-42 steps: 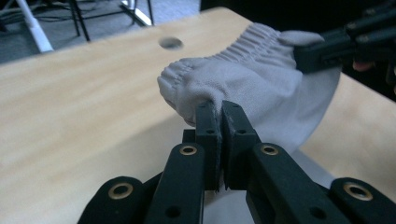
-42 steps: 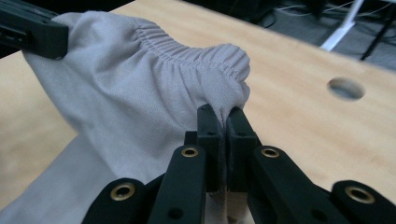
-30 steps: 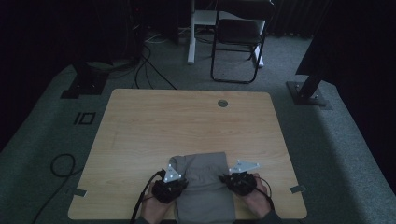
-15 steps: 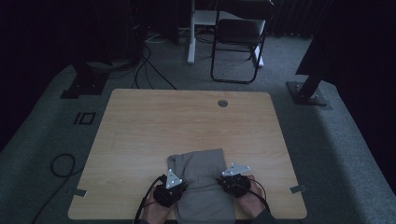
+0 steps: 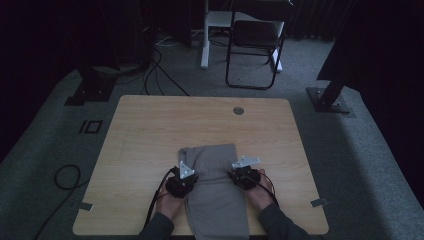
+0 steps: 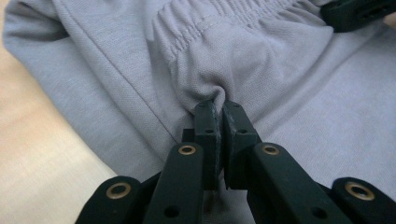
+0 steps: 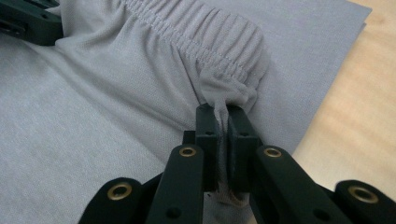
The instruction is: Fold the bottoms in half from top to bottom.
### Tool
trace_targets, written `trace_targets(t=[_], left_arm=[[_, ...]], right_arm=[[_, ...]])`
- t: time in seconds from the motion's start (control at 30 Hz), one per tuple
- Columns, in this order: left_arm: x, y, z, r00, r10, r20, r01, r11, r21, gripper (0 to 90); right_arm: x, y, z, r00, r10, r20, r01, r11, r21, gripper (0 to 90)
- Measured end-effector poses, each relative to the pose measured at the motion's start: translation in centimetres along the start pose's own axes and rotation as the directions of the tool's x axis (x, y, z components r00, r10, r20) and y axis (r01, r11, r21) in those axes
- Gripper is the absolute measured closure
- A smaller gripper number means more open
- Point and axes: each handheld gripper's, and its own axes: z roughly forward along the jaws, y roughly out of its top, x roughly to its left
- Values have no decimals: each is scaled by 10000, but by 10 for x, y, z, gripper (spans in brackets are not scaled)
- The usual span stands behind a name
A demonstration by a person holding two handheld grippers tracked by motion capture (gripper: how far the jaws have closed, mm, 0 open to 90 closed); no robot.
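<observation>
Left gripper [image 6: 218,108] and right gripper [image 7: 218,111], each pinching grey trousers [image 5: 215,185], now nearer the person.

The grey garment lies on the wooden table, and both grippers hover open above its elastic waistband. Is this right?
Not quite. The grippers are not open: each gripper view shows jaws shut on a pinch of the waistband. The left gripper and right gripper both hold the garment, which lies on the table.
</observation>
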Motion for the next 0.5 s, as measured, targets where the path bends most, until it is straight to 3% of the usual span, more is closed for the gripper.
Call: trace_targets(t=[0.3, 0.5], left_arm=[[36, 41, 38, 9956, 97, -937, -74, 9997, 243, 861], [56, 62, 58, 9914, -331, -1270, 370, 9989, 285, 861]], right_arm=[[-35, 41, 38, 9977, 491, 458, -492, 9988, 29, 862], [-53, 63, 58, 9937, 828, 750, -838, 9964, 97, 859]])
